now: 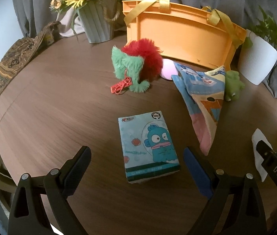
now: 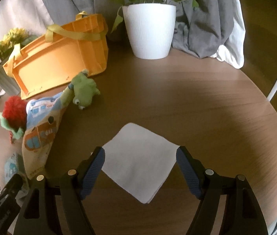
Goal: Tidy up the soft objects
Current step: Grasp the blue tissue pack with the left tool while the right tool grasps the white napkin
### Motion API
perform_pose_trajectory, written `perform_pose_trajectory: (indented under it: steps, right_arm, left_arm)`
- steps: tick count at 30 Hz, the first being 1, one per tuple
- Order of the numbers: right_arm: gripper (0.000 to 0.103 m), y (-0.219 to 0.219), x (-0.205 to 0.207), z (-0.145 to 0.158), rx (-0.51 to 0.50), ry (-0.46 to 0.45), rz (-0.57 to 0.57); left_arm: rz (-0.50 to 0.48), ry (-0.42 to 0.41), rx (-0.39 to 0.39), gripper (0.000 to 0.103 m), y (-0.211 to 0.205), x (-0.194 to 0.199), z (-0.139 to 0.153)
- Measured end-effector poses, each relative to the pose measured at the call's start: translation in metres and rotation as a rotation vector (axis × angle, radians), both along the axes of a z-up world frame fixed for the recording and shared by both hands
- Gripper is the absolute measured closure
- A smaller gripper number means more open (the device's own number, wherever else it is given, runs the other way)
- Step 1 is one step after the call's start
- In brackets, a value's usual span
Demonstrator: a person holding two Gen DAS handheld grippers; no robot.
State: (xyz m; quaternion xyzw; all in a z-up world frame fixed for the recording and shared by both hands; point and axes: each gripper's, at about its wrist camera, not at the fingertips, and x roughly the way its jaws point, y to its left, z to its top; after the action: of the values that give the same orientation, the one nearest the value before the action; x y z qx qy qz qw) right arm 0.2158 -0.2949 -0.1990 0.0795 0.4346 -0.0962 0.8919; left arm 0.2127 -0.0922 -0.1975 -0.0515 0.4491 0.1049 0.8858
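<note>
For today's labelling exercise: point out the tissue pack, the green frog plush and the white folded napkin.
Tissue pack (image 1: pixel 148 146), left wrist view, on the blue cartoon figure on its top face.
Green frog plush (image 2: pixel 84 90), right wrist view, on its body.
White folded napkin (image 2: pixel 138 160), right wrist view, on its flat middle.

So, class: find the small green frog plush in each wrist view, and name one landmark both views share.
Left wrist view: green frog plush at right of centre, beside the printed cloth's right edge.
Right wrist view: green frog plush at left of centre, just in front of the orange basket.
Shared landmark: orange basket lying tipped over.
</note>
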Motion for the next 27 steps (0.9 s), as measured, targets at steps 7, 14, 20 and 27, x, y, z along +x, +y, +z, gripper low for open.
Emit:
perform_pose_trajectory:
  steps: [7,14,20,27]
  right_arm:
    - [0.046,0.005,0.000,-0.009,-0.013,0.030,0.031]
    - [0.076,0.008,0.000,-0.008,-0.020,0.028,0.055]
    - [0.092,0.015,0.002,-0.004,0.014,0.029,0.096]
    - [0.093,0.029,0.000,0.013,0.046,-0.006,0.138]
  left_arm:
    - [-0.014,0.021,-0.008,0.021,0.002,0.005,-0.008]
    - [-0.040,0.019,-0.033,0.043,0.005,0.004,-0.009]
    - [-0.063,0.011,-0.056,0.050,0.011,0.004,-0.006]
    - [-0.074,-0.029,-0.042,0.051,0.017,0.001,0.007]
